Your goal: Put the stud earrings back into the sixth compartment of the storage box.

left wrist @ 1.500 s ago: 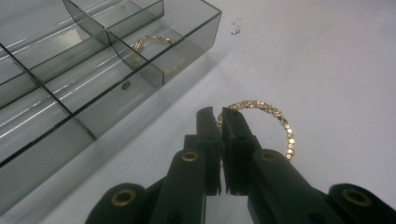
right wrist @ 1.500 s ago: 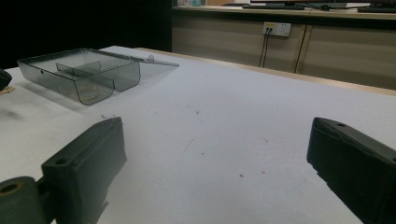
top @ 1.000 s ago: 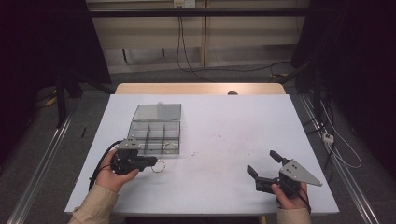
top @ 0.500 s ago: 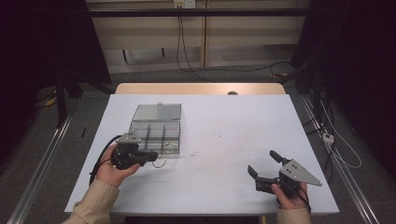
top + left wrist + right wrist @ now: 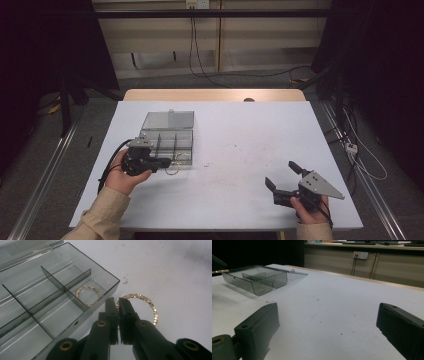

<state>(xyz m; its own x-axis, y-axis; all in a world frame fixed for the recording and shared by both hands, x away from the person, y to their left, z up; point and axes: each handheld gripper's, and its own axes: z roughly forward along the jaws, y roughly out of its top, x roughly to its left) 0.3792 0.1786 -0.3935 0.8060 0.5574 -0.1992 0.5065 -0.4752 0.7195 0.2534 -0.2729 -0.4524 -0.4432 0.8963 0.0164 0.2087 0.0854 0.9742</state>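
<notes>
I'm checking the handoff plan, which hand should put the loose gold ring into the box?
Left. Its gripper is already shut on the gold ring beside the clear box; the right gripper sits open, far off.

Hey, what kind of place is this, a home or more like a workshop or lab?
Probably a lab or recording room, not a home: a plain white table ringed by black curtains, loose cables running to a wall socket, and metal floor rails.

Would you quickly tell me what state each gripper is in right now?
Left gripper: shut on the gold bracelet, just outside the clear compartment box.
Right gripper: open, holding nothing, low over the table.
</notes>
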